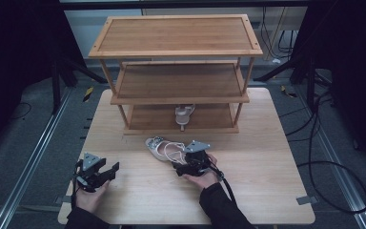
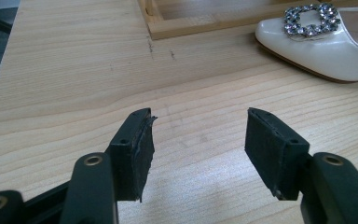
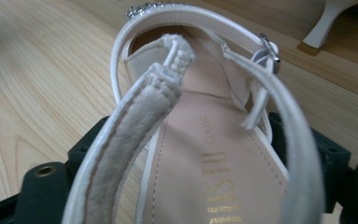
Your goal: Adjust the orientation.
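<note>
A white strappy shoe [image 1: 164, 149] with a jewelled buckle lies on the wooden table [image 1: 267, 191] in front of the rack. My right gripper [image 1: 181, 162] is at its heel end. In the right gripper view [image 3: 191, 154] the black jaws flank the insole [image 3: 205, 168] on both sides and sit against the sole's edges, with the ankle strap [image 3: 135, 126] arching over them. My left gripper [image 1: 106, 172] rests near the table's front left, jaws wide apart with nothing between them [image 2: 198, 140]. The shoe's toe [image 2: 321, 46] lies off to its right.
A three-tier wooden shoe rack [image 1: 176, 33] stands at the back of the table. A second white shoe [image 1: 184, 114] sits on its bottom shelf, its heel [image 3: 328, 21] pointing forward. Cables run along the floor at the right.
</note>
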Motion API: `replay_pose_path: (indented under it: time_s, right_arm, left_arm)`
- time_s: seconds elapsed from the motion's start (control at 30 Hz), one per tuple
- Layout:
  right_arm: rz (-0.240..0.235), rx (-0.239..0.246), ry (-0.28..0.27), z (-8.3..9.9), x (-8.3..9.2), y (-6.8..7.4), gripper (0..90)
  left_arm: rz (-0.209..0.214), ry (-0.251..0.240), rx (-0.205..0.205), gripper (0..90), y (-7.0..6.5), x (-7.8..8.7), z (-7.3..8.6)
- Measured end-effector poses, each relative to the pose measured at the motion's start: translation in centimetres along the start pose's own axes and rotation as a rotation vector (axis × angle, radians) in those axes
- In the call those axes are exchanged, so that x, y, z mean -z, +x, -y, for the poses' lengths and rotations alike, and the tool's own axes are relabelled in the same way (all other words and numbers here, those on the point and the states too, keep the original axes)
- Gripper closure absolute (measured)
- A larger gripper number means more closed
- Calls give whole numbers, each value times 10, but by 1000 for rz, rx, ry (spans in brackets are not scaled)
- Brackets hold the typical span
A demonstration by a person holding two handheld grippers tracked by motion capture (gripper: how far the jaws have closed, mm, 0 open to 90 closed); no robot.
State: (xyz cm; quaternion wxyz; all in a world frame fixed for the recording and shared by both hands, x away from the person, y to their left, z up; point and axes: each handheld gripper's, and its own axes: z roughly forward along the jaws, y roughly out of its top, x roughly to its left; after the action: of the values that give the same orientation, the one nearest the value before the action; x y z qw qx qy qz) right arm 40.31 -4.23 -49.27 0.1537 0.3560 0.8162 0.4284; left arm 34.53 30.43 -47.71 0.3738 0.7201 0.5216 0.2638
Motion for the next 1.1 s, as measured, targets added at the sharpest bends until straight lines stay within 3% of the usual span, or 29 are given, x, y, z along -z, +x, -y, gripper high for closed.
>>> replay_pose_path:
  time_s: [0.3, 0.83, 1.1]
  right_arm:
    - [-10, 50, 35, 0, 2, -1, 354]
    - [-30, -9, 20, 0, 6, -2, 409]
    - [-25, -28, -58, -3, 25, 1, 408]
  left_arm:
    - [5, 1, -9, 410, -1, 0, 0]
    - [3, -6, -7, 413, 1, 1, 0]
    - [3, -8, -5, 413, 1, 2, 0]
